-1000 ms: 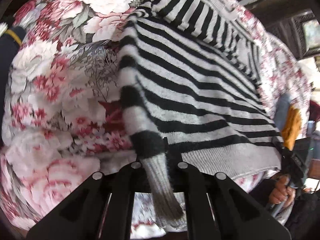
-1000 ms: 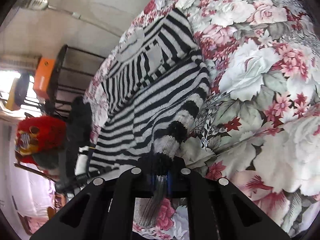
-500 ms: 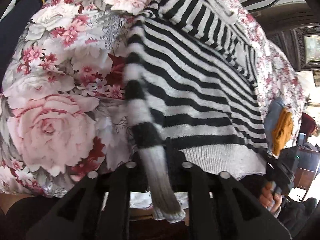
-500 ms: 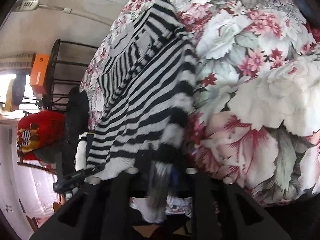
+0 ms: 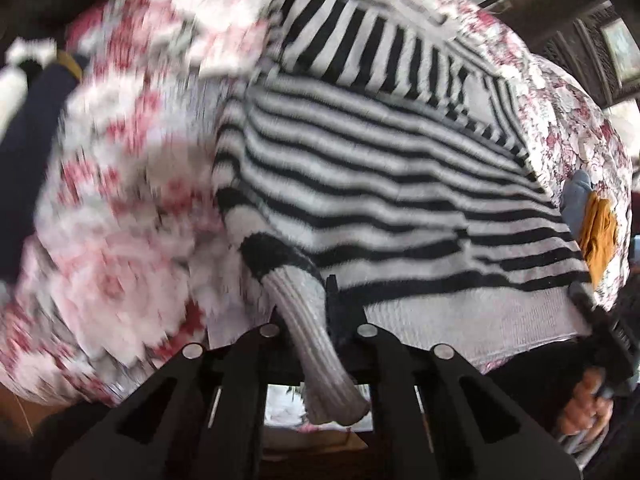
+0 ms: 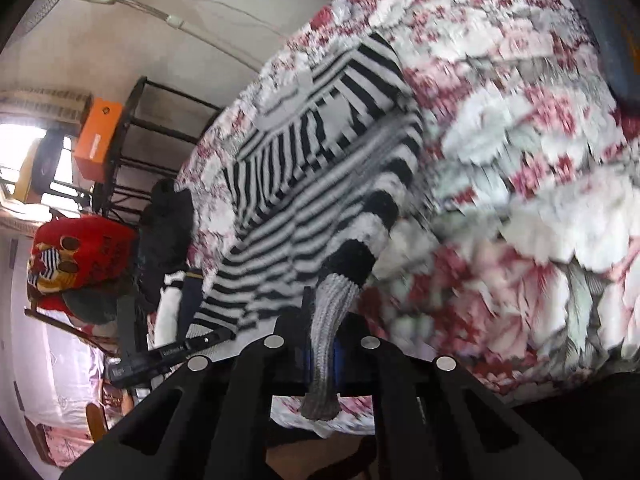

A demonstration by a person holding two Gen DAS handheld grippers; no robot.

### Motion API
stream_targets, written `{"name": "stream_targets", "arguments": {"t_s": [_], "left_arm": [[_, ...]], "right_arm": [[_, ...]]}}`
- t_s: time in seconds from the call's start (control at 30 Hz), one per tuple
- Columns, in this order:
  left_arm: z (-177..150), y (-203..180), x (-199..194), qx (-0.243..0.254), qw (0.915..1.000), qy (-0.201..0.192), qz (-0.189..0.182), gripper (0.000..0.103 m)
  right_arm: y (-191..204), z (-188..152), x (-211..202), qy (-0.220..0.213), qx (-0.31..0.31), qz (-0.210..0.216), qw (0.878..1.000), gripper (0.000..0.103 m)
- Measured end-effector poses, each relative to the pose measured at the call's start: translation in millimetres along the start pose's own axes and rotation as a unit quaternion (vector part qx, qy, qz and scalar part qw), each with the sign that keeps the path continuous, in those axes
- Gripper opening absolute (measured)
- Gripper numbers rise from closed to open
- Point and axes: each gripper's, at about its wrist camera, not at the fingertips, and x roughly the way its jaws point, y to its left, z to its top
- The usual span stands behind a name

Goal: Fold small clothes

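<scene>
A black-and-white striped sweater (image 5: 380,200) lies spread on a floral bedspread (image 5: 120,260). My left gripper (image 5: 310,312) is closing tight on the grey ribbed cuff (image 5: 316,348) of one sleeve. The pads press on the cuff, and the striped sleeve rises off the bed from it. In the right wrist view the sweater (image 6: 304,208) runs away to the upper left. My right gripper (image 6: 322,320) clamps the other sleeve's grey cuff (image 6: 326,340) the same way, its jaws closing on it. Both cuff ends hang out behind the jaws.
Navy clothing (image 5: 36,120) lies at the bed's left edge, and blue and mustard pieces (image 5: 596,232) at its right. A hand (image 5: 584,404) holds the other gripper's handle. Beyond the bed stand a black rack (image 6: 132,128), an orange box (image 6: 96,140) and a red plush toy (image 6: 80,252).
Both grippers have risen with the cuffs, lifting the sleeves off the bedspread. The views have tilted and are now blurred by motion.
</scene>
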Motion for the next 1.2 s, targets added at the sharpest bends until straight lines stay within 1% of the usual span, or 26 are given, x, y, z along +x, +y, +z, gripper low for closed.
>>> {"name": "stream_targets", "arguments": {"t_s": [0.1, 0.2, 0.33, 0.43, 0.6, 0.7, 0.77, 0.9, 1.13, 1.17, 1.2], "left_arm": [[20.8, -1.8, -16.4, 0.004, 0.9996, -0.028, -0.002, 0.007], [45.0, -3.6, -24.6, -0.005, 0.9989, -0.046, -0.005, 0.007], [74.7, -2.0, -27.5, -0.020, 0.9980, -0.057, -0.020, 0.007], [97.0, -4.2, -21.9, -0.033, 0.9974, -0.060, -0.023, 0.007], [137.6, -6.3, -11.3, -0.055, 0.9963, -0.063, -0.018, 0.007], [165.7, -6.6, -8.6, -0.070, 0.9948, -0.071, -0.022, 0.007], [183.5, -7.9, -7.2, -0.074, 0.9940, -0.080, -0.018, 0.007], [218.1, -10.1, 0.6, -0.079, 0.9930, -0.087, -0.010, 0.007], [259.3, -14.7, 18.8, -0.074, 0.9929, -0.092, -0.013, 0.007], [264.5, -12.9, 23.6, -0.074, 0.9928, -0.093, -0.015, 0.007], [267.2, -10.6, 28.4, -0.077, 0.9926, -0.092, -0.015, 0.011]], "right_arm": [[5.5, 19.6, 0.7, -0.014, 0.003, 0.000, 1.000, 0.008], [5.7, 39.3, -0.3, -0.022, 0.018, 0.020, 0.999, 0.008], [11.2, 67.1, 2.2, -0.031, 0.021, 0.026, 0.999, 0.008], [12.6, 89.8, 12.6, -0.034, 0.028, 0.026, 0.999, 0.008], [12.5, 130.1, 38.0, -0.035, 0.052, 0.030, 0.998, 0.008], [13.3, 155.9, 54.2, -0.038, 0.060, 0.029, 0.997, 0.008], [12.2, 172.7, 66.1, -0.039, 0.069, 0.030, 0.996, 0.008], [12.8, 199.0, 85.8, -0.039, 0.069, 0.018, 0.997, 0.008], [2.3, 240.0, 124.8, -0.041, 0.080, 0.012, 0.996, 0.008], [0.3, 244.7, 130.7, -0.042, 0.080, 0.014, 0.996, 0.009], [-1.7, 248.6, 135.9, -0.043, 0.081, 0.017, 0.996, 0.013]]}}
